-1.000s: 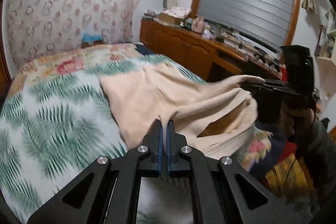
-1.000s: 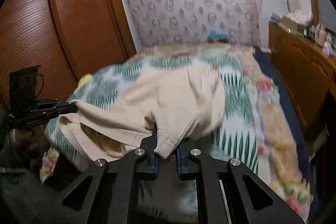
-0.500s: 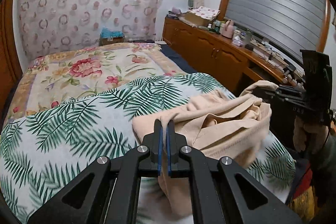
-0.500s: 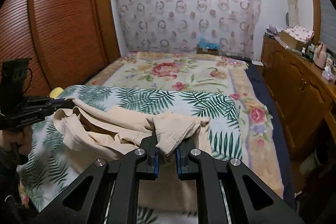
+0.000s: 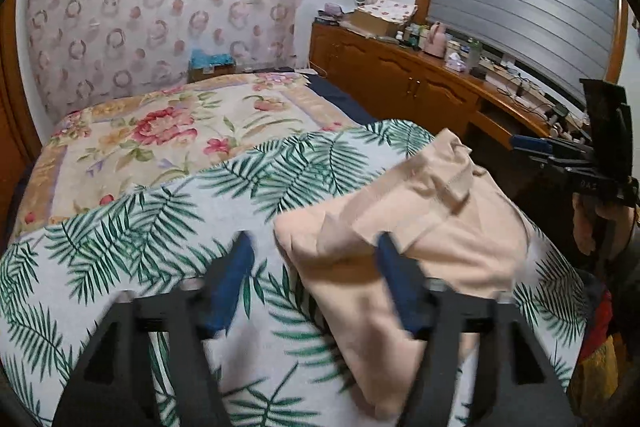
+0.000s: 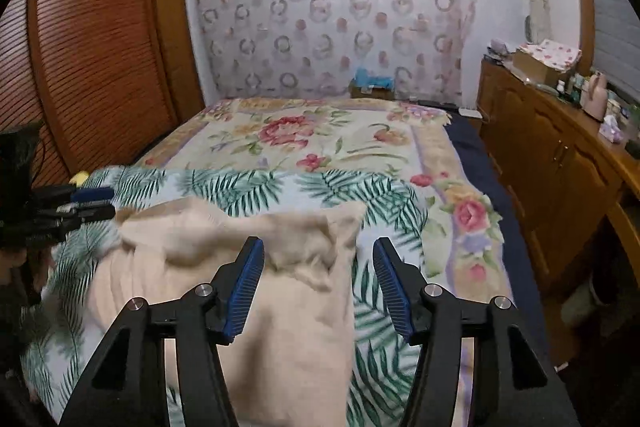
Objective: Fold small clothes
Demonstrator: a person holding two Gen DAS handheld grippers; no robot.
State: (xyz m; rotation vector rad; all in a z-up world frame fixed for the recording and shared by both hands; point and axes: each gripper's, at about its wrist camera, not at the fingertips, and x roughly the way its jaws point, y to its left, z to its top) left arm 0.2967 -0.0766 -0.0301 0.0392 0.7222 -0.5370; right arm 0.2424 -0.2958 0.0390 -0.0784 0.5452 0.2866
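Half a second ago both grippers were clamped on the peach garment and carrying it bunched above the bed; now both have let go and the cloth lies dropped on the palm-leaf blanket.

The bed fills the middle of both views, its flowered cover toward the far wall and the palm-leaf blanket across the near end. On that blanket the peach garment rests as a doubled heap, lower right in the left wrist view and lower left to centre in the right wrist view. Its upper layer is rumpled, with a raised ridge and a loose flap rather than a flat crease.

The left gripper stands wide apart with nothing between its jaws; its right finger lies over the edge of the cloth, though blur hides whether it touches. The right gripper is likewise spread wide, empty, hovering just above the garment's near right part. Each gripper also shows at the side of the other's view.

The step in hand looks like the release after a first fold. The next move probably calls for flattening the rumpled top layer, then pinching two corners of one short edge for a second fold.
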